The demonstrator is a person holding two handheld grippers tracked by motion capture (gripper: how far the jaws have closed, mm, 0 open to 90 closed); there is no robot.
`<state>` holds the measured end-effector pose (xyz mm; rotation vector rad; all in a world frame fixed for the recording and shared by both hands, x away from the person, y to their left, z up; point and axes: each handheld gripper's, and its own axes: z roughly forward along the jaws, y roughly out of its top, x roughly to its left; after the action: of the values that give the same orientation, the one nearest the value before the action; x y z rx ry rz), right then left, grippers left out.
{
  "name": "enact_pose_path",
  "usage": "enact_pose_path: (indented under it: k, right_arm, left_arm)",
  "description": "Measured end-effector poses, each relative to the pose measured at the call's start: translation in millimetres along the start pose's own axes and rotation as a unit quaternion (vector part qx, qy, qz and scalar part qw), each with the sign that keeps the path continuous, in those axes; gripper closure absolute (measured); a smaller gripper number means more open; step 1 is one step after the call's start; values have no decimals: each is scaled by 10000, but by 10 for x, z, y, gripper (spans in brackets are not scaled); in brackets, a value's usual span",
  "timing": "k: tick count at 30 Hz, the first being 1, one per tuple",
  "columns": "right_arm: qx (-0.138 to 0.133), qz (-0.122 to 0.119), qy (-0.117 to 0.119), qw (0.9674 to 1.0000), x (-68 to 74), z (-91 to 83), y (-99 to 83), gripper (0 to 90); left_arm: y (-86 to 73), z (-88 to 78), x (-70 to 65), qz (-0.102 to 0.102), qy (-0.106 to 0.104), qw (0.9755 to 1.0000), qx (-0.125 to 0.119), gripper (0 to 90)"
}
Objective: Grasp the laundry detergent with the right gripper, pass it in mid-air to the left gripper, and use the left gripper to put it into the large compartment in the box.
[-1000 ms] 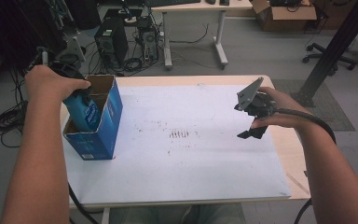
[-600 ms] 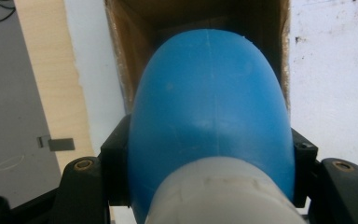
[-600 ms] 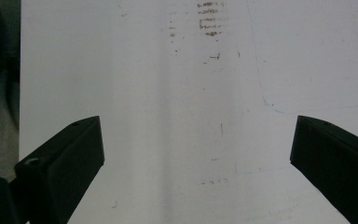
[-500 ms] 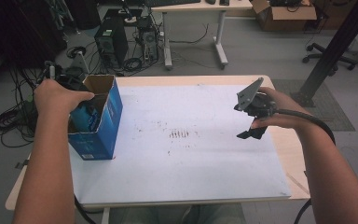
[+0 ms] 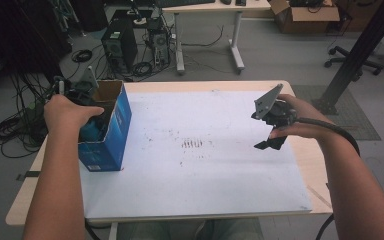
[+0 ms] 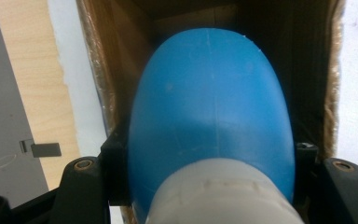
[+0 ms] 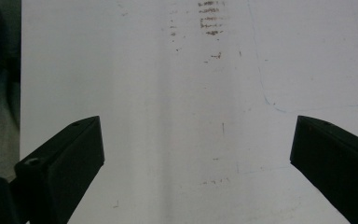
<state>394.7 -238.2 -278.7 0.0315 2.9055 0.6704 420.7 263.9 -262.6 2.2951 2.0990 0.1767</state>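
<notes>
An open cardboard box [image 5: 109,142] with blue outer sides stands at the table's left edge. My left gripper [image 5: 91,125] reaches down into it, shut on a rounded blue object [image 5: 88,132] that has a pale grey end. In the left gripper view that blue object [image 6: 209,116] bulges between the two black jaws, with the brown box walls [image 6: 116,65] close on both sides and my left gripper [image 6: 212,163] clamped around it. My right gripper [image 5: 264,131] hovers above the right half of the table, open. Its jaws stand wide apart over the white sheet, and the right gripper [image 7: 196,154] holds nothing.
A white sheet [image 5: 200,175] with dark smudges [image 5: 194,144] covers most of the wooden table [image 5: 314,165]. Beyond the far edge are computer towers [image 5: 115,45], cables on the floor, another desk and a black post [image 5: 360,50].
My left hand has sunk lower into the box with the blue object. The right gripper has stayed where it was.
</notes>
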Motion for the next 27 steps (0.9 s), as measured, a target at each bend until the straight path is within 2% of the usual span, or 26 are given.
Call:
enact_pose_path:
  k: [18,27]
  right_arm:
    - [-23,-25,16,10000,19,29,1,28]
    - [-22,-30,30,10000,16,47,-7,28]
  left_arm:
    - [0,220,-19,73,-6,9999,98,381]
    - [-2,238,-13,67,-15,9999,74,381]
